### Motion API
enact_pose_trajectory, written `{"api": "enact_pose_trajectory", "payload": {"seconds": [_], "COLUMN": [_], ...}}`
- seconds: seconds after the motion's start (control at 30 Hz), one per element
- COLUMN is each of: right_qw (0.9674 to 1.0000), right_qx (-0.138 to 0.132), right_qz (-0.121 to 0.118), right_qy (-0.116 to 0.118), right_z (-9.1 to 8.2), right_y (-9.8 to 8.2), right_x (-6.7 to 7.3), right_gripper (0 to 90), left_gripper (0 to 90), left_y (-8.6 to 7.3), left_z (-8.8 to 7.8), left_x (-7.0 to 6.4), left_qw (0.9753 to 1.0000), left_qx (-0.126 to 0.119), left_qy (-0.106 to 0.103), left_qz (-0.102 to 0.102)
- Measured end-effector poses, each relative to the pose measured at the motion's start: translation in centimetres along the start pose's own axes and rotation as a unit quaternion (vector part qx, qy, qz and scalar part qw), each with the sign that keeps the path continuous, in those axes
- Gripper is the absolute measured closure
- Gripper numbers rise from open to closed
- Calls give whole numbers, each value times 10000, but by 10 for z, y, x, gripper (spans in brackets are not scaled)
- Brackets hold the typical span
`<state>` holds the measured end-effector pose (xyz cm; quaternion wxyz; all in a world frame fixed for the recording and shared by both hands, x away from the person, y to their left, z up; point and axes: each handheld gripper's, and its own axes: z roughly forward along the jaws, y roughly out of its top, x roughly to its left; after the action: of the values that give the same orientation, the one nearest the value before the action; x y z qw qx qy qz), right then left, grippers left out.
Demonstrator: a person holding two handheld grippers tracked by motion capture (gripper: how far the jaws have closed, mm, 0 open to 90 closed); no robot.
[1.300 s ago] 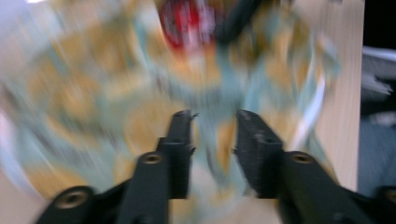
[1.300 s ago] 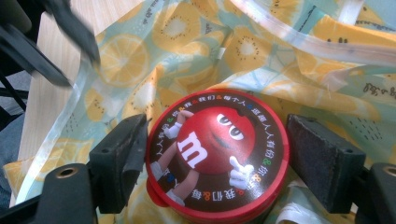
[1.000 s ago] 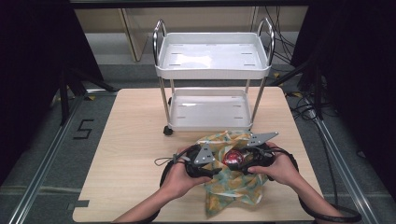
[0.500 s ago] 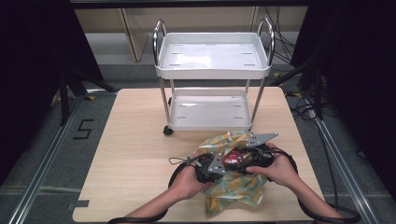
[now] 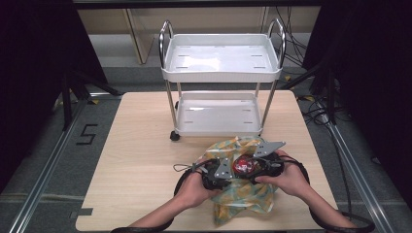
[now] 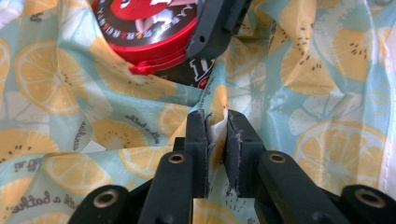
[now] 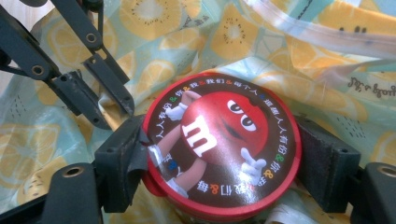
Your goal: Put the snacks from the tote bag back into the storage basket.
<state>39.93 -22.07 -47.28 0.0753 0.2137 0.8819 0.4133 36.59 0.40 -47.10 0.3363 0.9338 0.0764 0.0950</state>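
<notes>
A bag of lemon-print cloth (image 5: 243,196) lies crumpled at the table's near right. Over it my right gripper (image 5: 250,167) is shut on a round red candy tin (image 5: 244,166), and in the right gripper view its pads clamp the two sides of the lid (image 7: 219,144). My left gripper (image 6: 215,128) pinches a raised fold of the bag (image 6: 303,84) just below the tin (image 6: 140,32). Its jaws closed on that fold and have just eased open a little, with the cloth still pressed between the pads. The left gripper's jaws (image 7: 93,93) also reach in from the upper left of the right gripper view.
A white two-tier cart (image 5: 221,73) with chrome handles stands at the back of the wooden table (image 5: 141,160), close behind the bag. A clear plastic strip of the bag (image 7: 317,35) lies beyond the tin. Cables trail on the floor at the right.
The left hand has shifted slightly right and toward the person, closer to the tin. The right hand and the tin have kept still.
</notes>
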Motion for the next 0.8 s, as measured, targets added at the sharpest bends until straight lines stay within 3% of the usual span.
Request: {"api": "enact_pose_trajectory", "payload": {"seconds": [0.27,0.37,0.4,0.5,0.53,0.57,0.63,0.8], "right_qw": [9998,9993,9990,9983,9978,9977,9969,9955], "right_qx": [-154,-319,-381,-508,-591,-590,-716,-931], "right_qz": [-68,-11,122,84,123,134,179,141], "right_qy": [41,173,210,258,268,301,284,95], "right_z": [-19,-31,-35,-44,-46,-49,-53,-58], "right_y": [11,16,18,27,31,35,45,68], "right_x": [5,6,9,10,12,12,11,3], "right_gripper": [261,261,261,261,261,261,261,261], "left_gripper": [807,808,808,805,799,796,775,632], "left_y": [0,0,0,1,1,1,2,2], "left_z": [-1,-2,-1,-2,-1,-2,-5,-13], "left_x": [2,2,2,2,0,0,0,-3], "left_qw": [10000,10000,10000,10000,9997,9998,9999,9993], "left_qx": [2,27,7,-1,-105,-83,-35,-156], "left_qy": [-17,-24,-4,6,40,28,34,34], "left_qz": [-82,-76,-81,-93,-224,-175,-134,-331]}}
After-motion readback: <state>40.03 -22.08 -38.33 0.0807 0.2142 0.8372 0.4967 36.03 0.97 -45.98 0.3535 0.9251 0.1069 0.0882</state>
